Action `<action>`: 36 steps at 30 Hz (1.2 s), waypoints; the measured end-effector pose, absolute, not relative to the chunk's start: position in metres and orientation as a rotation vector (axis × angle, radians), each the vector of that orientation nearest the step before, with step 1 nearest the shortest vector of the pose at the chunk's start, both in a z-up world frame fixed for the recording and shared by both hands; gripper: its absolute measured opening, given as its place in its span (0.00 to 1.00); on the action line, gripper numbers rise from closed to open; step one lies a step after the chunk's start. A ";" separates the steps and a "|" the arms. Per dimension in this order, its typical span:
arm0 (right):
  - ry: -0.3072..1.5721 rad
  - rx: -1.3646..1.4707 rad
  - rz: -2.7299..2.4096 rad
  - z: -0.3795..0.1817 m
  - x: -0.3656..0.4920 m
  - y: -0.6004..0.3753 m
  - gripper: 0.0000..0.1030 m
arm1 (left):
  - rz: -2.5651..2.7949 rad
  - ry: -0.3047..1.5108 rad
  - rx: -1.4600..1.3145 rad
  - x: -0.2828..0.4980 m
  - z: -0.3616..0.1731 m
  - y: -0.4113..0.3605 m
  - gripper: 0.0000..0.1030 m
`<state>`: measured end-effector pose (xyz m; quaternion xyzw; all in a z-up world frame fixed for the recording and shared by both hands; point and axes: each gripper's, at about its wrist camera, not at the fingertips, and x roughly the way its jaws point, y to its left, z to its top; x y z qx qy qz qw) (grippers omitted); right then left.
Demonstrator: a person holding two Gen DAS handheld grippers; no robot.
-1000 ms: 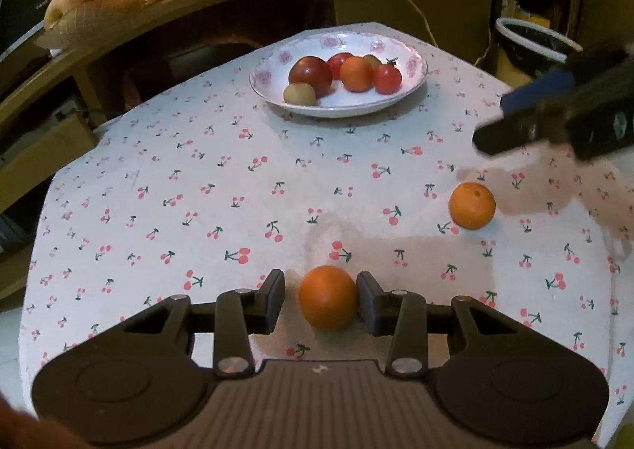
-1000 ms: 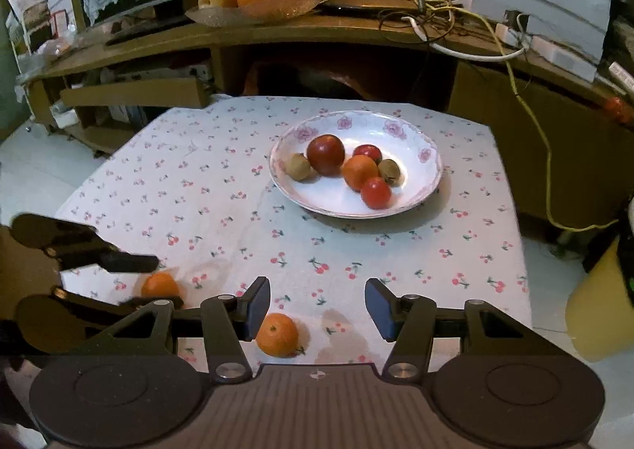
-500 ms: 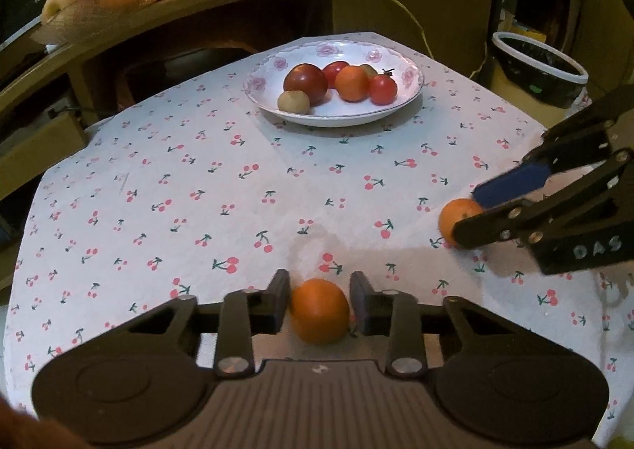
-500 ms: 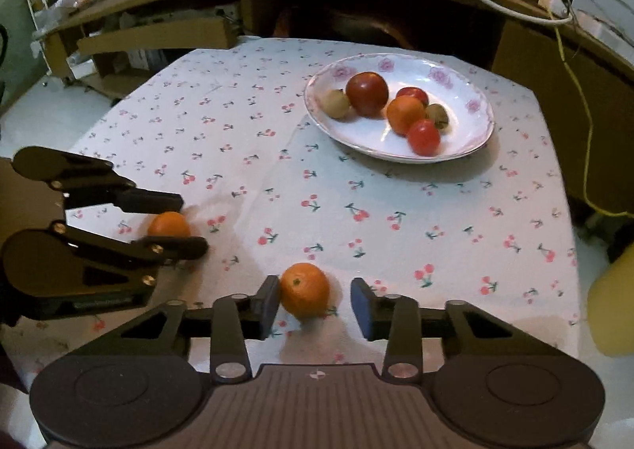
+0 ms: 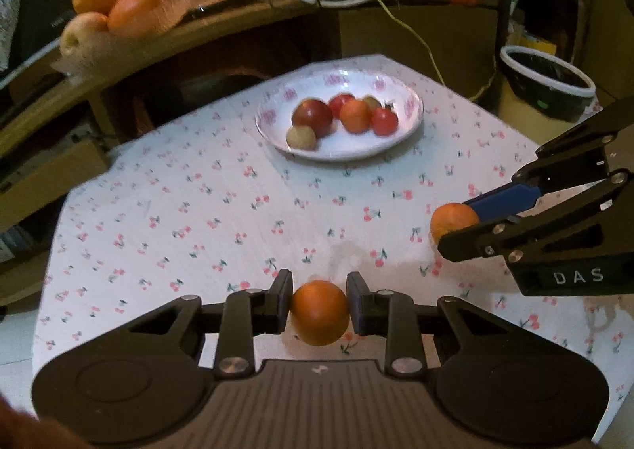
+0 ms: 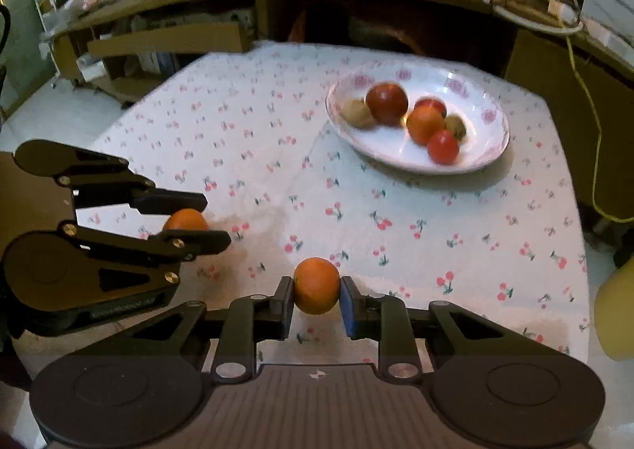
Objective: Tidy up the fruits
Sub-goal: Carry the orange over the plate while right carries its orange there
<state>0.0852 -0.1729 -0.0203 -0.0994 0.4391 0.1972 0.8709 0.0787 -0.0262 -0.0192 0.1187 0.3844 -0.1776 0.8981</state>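
On the near edge of the cherry-print desk (image 5: 198,211), both grippers have an orange each. left gripper (image 5: 319,306) pinches its orange (image 5: 319,312) between the two pads, fingers closed up against the fruit sides, fruit low at the cloth; can't tell if it is lifted yet. right gripper (image 6: 316,296) likewise pinches the second orange (image 6: 316,285), blue pad on the right side touching the peel. Grip is at the fruit's widest part on both, which looks like the sensible hold for a round thing that would roll or squirt out otherwise.

Target is likely the white floral plate (image 5: 412,108) at the far side of the desk, already carrying an apple, tomatoes, an orange fruit and kiwi-like pieces. Both oranges are well apart from it. A separate fruit basket sits on the shelf (image 5: 95,17) behind, off the desk.

Versus half a second ago: both grippers' fingers were wider then, with a gap beside each orange; now the gaps are gone and both are clamped. The right gripper's orange was off-centre toward the left finger, now centred. Plate contents look unchanged. Background is motion-blurred in both views, so the hands seem to be moving.
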 end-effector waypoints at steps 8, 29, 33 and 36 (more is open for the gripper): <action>0.795 -0.154 0.394 0.015 0.088 -0.185 0.24 | -0.380 0.728 0.277 0.101 0.010 -0.043 0.34; 0.792 -0.139 0.262 0.007 0.177 -0.206 0.24 | -0.418 0.728 0.266 0.195 -0.009 -0.083 0.34; 0.814 -0.132 0.249 0.001 0.188 -0.211 0.24 | -0.421 0.743 0.259 0.206 -0.017 -0.088 0.34; 0.827 -0.124 0.249 -0.004 0.197 -0.215 0.24 | -0.423 0.747 0.256 0.212 -0.021 -0.089 0.34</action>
